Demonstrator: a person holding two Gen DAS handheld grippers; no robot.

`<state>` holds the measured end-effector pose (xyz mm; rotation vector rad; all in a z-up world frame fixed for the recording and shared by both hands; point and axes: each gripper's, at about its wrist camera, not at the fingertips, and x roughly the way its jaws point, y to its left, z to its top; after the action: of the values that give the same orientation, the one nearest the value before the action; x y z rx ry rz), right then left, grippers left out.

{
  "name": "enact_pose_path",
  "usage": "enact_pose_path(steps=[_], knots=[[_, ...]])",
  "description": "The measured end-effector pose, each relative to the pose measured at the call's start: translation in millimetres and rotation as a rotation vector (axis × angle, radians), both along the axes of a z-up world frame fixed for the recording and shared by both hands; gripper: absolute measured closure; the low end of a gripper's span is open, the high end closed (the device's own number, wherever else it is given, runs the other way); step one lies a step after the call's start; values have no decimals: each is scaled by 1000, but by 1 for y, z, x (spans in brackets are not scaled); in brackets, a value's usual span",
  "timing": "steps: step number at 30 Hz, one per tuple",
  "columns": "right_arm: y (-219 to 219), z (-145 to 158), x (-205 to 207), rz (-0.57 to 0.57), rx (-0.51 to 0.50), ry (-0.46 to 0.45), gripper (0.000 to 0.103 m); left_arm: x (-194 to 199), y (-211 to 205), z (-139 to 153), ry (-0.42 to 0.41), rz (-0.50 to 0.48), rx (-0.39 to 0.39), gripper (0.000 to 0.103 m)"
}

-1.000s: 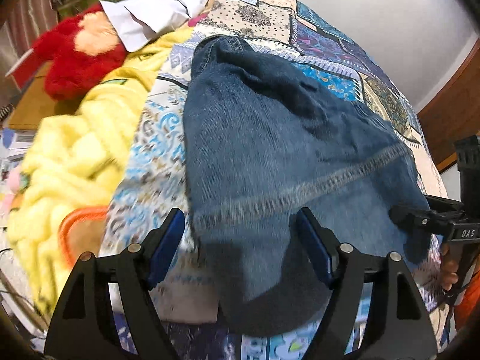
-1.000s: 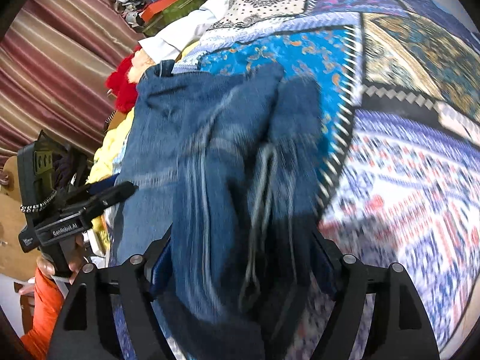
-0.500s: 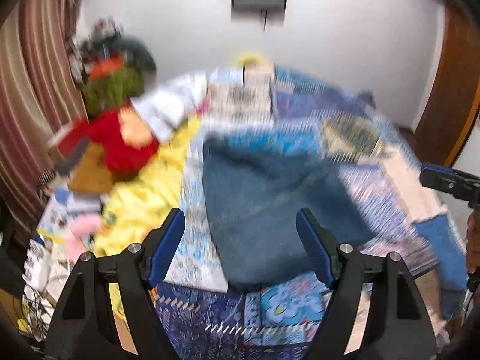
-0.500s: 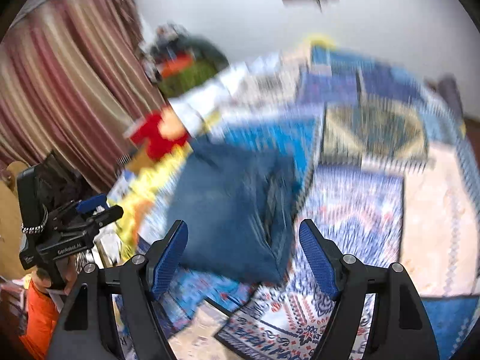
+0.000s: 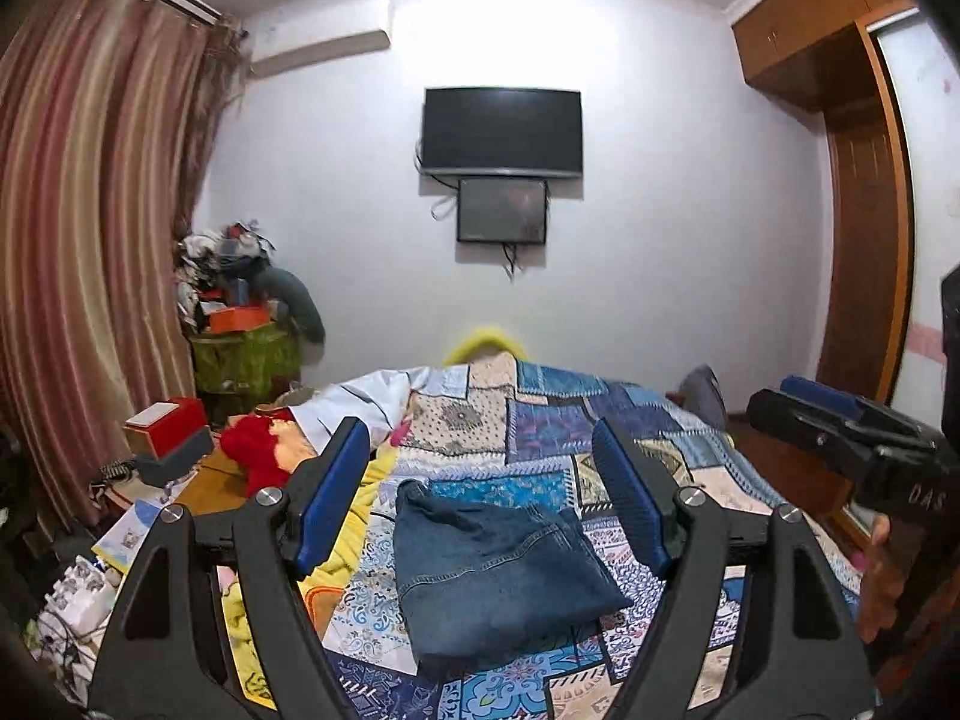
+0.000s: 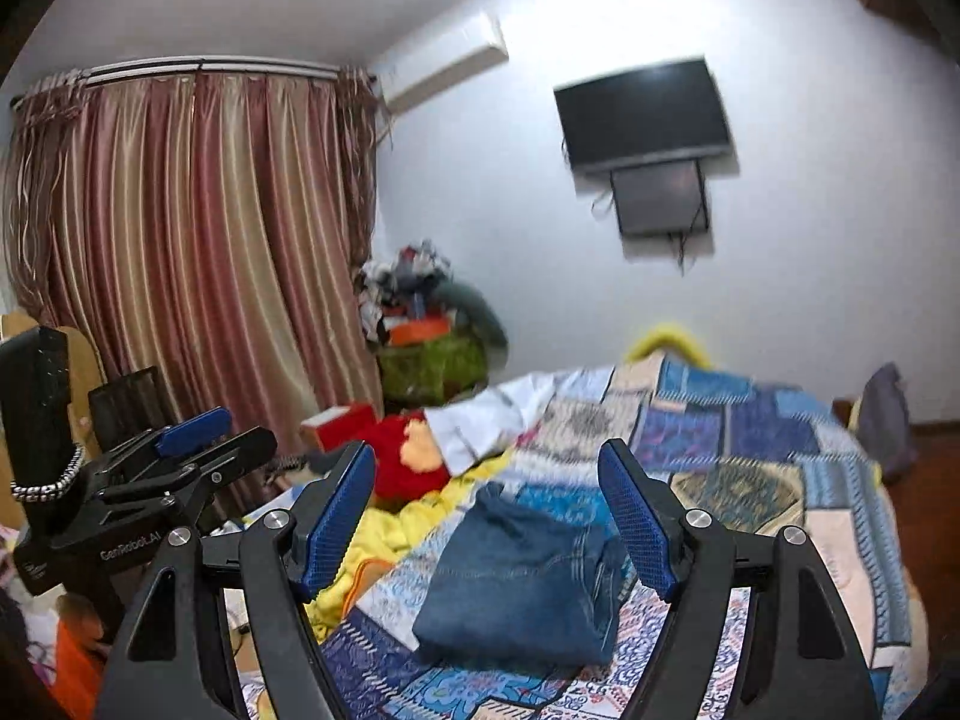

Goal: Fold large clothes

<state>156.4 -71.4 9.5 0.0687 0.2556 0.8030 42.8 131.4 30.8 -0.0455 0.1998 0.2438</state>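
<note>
Denim jeans [image 5: 501, 576] folded on quilt [image 5: 630, 438], beyond fingers | left gripper [image 5: 480, 504], right gripper [image 6: 486, 516]: spread, empty

Bed [image 5: 630, 420] under patchwork quilt, with folded jeans [image 5: 498, 570], yellow blanket [image 5: 360, 498], white cloth [image 5: 372, 399], red plush [image 5: 255, 450].

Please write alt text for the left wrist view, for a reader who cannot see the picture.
Folded blue jeans lie on a patchwork bedspread, seen between the open left gripper raised above them. A dark television hangs on the white wall behind, and the right gripper enters at the right edge.
</note>
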Motion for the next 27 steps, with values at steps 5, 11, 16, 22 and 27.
enact_pose_path(steps=[5,11,16,22,27], knots=[[-2,-10,-25,-66,-32,-9,27,-12,-7,-10,-6,42,6,13],[-1,-21,-42,-125,-96,-49,5,-14,-13,-20,1,46,15,3],[-5,-25,-40,-154,-85,-28,0,-13,-14,-23,4,36,-5,1],[-6,-26,-35,-156,-90,-25,0,-13,-12,-25,4,39,-12,1],[-4,-26,-37,-158,-99,-29,0,-14,-9,-29,7,40,-23,1]])
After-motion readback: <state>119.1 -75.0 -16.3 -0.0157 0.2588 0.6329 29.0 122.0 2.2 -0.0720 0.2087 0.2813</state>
